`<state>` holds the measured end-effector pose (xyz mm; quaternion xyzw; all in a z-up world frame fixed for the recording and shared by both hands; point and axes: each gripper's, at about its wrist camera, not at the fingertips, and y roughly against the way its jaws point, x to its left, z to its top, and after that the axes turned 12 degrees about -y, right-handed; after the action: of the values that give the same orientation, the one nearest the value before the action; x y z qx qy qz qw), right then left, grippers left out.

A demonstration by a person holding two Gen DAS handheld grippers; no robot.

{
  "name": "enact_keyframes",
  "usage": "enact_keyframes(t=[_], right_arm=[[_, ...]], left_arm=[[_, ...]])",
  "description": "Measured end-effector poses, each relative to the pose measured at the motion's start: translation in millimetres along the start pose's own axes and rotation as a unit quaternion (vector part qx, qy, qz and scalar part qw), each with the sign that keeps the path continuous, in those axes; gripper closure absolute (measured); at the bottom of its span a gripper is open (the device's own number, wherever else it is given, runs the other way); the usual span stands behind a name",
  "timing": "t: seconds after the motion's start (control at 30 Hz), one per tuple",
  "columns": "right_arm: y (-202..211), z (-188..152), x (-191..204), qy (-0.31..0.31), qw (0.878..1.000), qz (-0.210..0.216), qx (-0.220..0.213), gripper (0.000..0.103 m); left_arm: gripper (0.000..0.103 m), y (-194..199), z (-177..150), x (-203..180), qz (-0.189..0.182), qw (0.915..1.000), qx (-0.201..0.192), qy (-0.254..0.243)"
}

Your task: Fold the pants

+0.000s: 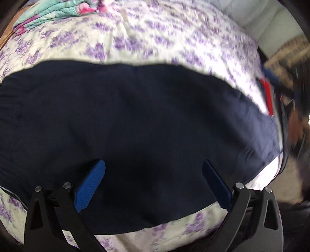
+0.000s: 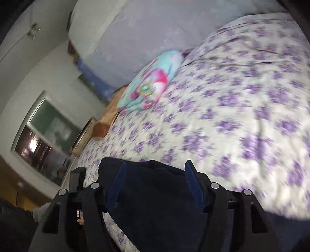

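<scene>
Dark navy pants lie spread flat across the bed, filling the middle of the left wrist view. My left gripper is open just above the pants' near part, its blue pads wide apart with cloth below them. In the right wrist view the pants show as a dark bunched edge at the bottom. My right gripper is open over that edge, blue pads apart, with cloth between them but not pinched.
The bed has a white cover with purple flowers. A folded teal and pink blanket lies near the headboard end, also in the left wrist view. A window and wall are at left. Red and blue items sit past the bed's right edge.
</scene>
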<state>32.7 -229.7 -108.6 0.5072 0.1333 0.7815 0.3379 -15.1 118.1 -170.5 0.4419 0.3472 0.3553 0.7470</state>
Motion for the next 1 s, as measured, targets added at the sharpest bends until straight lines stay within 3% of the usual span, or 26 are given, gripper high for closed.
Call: enact_keyframes(t=[0.07,0.17,0.27,0.37,0.47,0.6,0.67,0.73,0.83,0.9,1.0], right_arm=[[-51.7,12.8,10.6,0.042,0.997,-0.008,0.069,0.037],[-105.3,1.2,16.8,0.069,0.985,-0.014,0.157,0.037],[-123.7,-36.3,26.1,0.091,0.97,-0.014,0.226,0.035],[-113.4,-63.8,36.8,0.112,0.954,0.01,0.279,0.033],[-102.6,-65.5,44.8,0.137,0.95,0.018,0.279,0.026],[-117.5,-25.3,17.2,0.055,0.973,0.009,0.224,0.026],[-134.1,-27.2,2.7,0.002,0.96,0.045,0.277,0.026],[-144.6,-40.3,1.3,-0.007,0.943,0.07,0.325,0.026],[-153.7,-45.2,9.4,-0.011,0.937,0.095,0.337,0.025],[-161.6,-38.9,14.9,-0.017,0.942,0.102,0.319,0.024],[-149.5,-21.2,19.0,-0.023,0.964,0.102,0.243,0.025]], left_arm=[[0.005,-1.7,-8.9,-6.9,0.022,0.9996,-0.005,-0.017],[0.005,1.4,-15.1,-15.1,0.044,0.9987,-0.009,-0.021],[0.005,2.6,-21.2,-17.4,0.055,0.9983,-0.01,-0.015],[0.005,2.6,-29.0,-18.4,0.065,0.9977,-0.018,-0.009],[0.005,-0.1,-33.4,-22.8,0.082,0.9965,-0.017,-0.009],[0.005,-4.9,-34.5,-29.2,0.096,0.9953,-0.012,-0.008],[0.005,-5.3,-33.8,-29.6,0.096,0.9952,-0.012,-0.007],[0.005,-6.4,-31.6,-30.3,0.097,0.9952,-0.012,-0.008],[0.005,-9.4,-29.8,-30.3,0.1,0.9948,-0.013,-0.007],[0.005,-12.2,-28.7,-34.3,0.102,0.9947,-0.013,-0.005],[0.005,-16.0,-28.3,-36.7,0.102,0.9947,-0.013,-0.005]])
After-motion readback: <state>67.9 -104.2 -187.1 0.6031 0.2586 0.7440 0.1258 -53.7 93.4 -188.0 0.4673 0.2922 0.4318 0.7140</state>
